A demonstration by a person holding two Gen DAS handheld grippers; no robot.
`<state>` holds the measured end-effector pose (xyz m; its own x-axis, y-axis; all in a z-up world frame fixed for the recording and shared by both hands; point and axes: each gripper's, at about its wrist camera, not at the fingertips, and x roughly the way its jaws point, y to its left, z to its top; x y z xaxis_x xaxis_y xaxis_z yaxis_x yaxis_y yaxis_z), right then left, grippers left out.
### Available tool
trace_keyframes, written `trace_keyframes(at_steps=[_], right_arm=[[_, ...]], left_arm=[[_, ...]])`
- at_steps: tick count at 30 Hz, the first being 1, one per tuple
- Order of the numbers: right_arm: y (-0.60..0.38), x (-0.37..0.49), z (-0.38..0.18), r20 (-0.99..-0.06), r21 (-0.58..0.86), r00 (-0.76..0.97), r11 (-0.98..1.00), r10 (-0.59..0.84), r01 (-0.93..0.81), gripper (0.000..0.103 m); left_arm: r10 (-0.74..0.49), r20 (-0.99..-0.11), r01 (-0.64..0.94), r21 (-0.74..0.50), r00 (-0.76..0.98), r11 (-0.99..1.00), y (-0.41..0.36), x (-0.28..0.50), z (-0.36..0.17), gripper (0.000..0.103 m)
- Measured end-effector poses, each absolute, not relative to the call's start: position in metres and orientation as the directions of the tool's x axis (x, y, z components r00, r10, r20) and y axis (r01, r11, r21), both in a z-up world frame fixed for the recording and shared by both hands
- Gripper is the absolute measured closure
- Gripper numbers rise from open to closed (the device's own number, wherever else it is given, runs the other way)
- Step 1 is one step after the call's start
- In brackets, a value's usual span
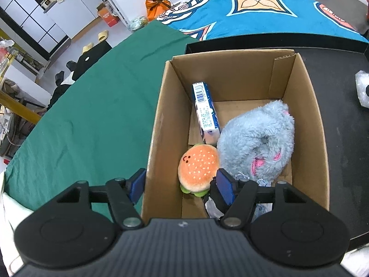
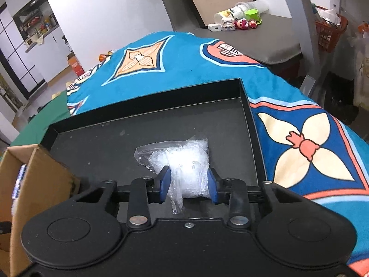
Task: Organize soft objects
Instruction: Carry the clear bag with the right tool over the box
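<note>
An open cardboard box [image 1: 311, 106] holds a burger plush [image 1: 198, 168], a fluffy blue-grey plush [image 1: 256, 143] and a blue-and-white packet [image 1: 205, 113]. My left gripper [image 1: 182, 184] is open and straddles the box's near left wall, one finger outside and one inside beside the burger, which lies loose. Some crumpled grey-white material sits under the inner finger. In the right wrist view, my right gripper [image 2: 189, 183] is shut on a bundle of bubble wrap in clear plastic [image 2: 184, 161], its blue pads pressing both sides. The bundle rests on the black tray [image 2: 143, 106].
The box [image 2: 46, 175] stands at the tray's left end. A green cloth [image 1: 92, 115] lies left of the box, and a blue patterned blanket [image 2: 184, 53] lies behind and right of the tray. Small toys [image 2: 242, 22] and an orange basket [image 2: 329, 32] are far back.
</note>
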<state>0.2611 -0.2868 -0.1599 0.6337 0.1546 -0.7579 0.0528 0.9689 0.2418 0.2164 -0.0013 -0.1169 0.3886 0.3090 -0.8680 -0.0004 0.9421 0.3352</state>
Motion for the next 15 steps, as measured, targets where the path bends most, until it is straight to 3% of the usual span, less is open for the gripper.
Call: trace_keyframes(at_steps=[15], right_arm=[[-0.26, 0.218, -0.125, -0.726, 0.272, 0.653, 0.962, 0.217, -0.017, 0.074]], left_arm=[[0.252, -0.873, -0.028, 0.265, 0.418, 0.964, 0.016, 0.199, -0.105, 0.038]])
